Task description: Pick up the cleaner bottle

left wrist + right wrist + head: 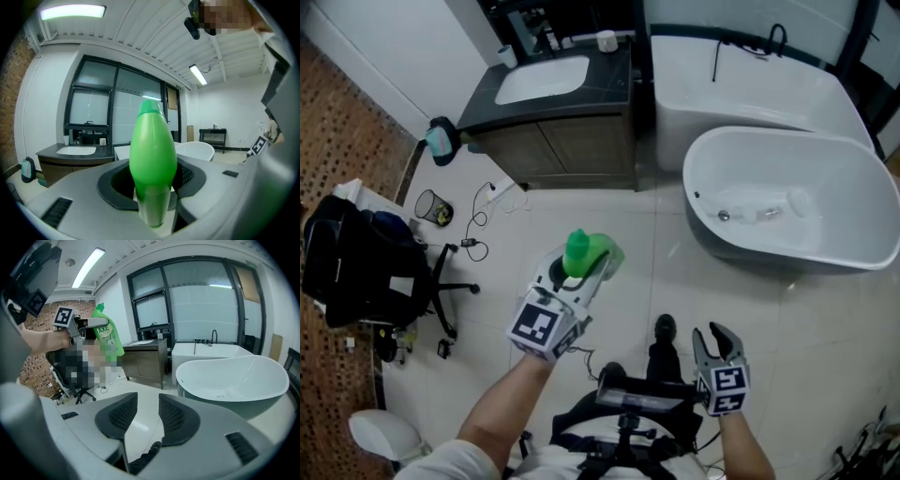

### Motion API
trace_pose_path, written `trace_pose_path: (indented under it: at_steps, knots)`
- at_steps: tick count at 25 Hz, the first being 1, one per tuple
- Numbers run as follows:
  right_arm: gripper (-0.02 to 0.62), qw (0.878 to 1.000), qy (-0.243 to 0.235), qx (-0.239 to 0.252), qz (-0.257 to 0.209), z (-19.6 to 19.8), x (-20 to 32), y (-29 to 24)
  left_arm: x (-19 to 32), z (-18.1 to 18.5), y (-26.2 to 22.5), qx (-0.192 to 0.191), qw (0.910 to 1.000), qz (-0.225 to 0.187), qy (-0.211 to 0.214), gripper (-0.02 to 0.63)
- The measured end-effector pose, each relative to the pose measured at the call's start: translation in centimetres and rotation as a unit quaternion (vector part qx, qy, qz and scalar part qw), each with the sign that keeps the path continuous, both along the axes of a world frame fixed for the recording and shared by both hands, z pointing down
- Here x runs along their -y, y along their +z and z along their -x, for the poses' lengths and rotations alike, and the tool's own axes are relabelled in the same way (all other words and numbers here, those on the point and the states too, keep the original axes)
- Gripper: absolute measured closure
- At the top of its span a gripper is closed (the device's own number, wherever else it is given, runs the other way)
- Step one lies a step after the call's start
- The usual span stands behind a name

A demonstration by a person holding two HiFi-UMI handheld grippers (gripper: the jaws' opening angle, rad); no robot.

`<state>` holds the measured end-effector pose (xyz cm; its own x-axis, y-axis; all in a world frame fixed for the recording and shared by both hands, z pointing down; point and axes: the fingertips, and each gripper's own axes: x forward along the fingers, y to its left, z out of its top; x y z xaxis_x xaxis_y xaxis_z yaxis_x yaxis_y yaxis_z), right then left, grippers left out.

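Note:
The cleaner bottle [587, 252] is bright green with a green cap. My left gripper [579, 274] is shut on it and carries it above the tiled floor. In the left gripper view the bottle [153, 152] stands upright between the two dark pads and fills the middle of the picture. From the right gripper view I see the bottle [108, 336] at the upper left, label showing, clamped in the left gripper [92, 323]. My right gripper [715, 336] hangs lower at the right. Its jaws [148, 416] stand apart with nothing between them.
A white oval bathtub [853, 246] stands at the right, with a second white tub [694, 84] behind it. A dark vanity with a white sink [542, 79] is at the back. At the left are an office chair with a black bag [356, 267], a waste bin [434, 207] and floor cables [478, 234].

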<state>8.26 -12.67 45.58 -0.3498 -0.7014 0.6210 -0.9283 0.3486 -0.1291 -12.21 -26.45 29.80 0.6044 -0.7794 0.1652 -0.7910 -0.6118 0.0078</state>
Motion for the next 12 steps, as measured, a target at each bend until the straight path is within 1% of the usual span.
trace_pose_path:
  at_steps: [2, 7, 12]
  knots:
    - [0.459, 1.000, -0.004, -0.003, -0.006, 0.1, -0.2, -0.7, -0.7, 0.4, -0.9, -0.005, 0.9999, -0.009, -0.005, 0.439]
    - [0.459, 1.000, -0.009, -0.011, -0.022, 0.3, -0.5, -2.5, -2.7, 1.2, -2.4, -0.013, 0.9998, -0.006, -0.010, 0.437]
    - [0.459, 0.999, -0.011, -0.018, -0.039, 0.5, -0.6, -3.9, -3.9, 2.1, -3.3, -0.018, 0.9997, -0.013, -0.014, 0.437]
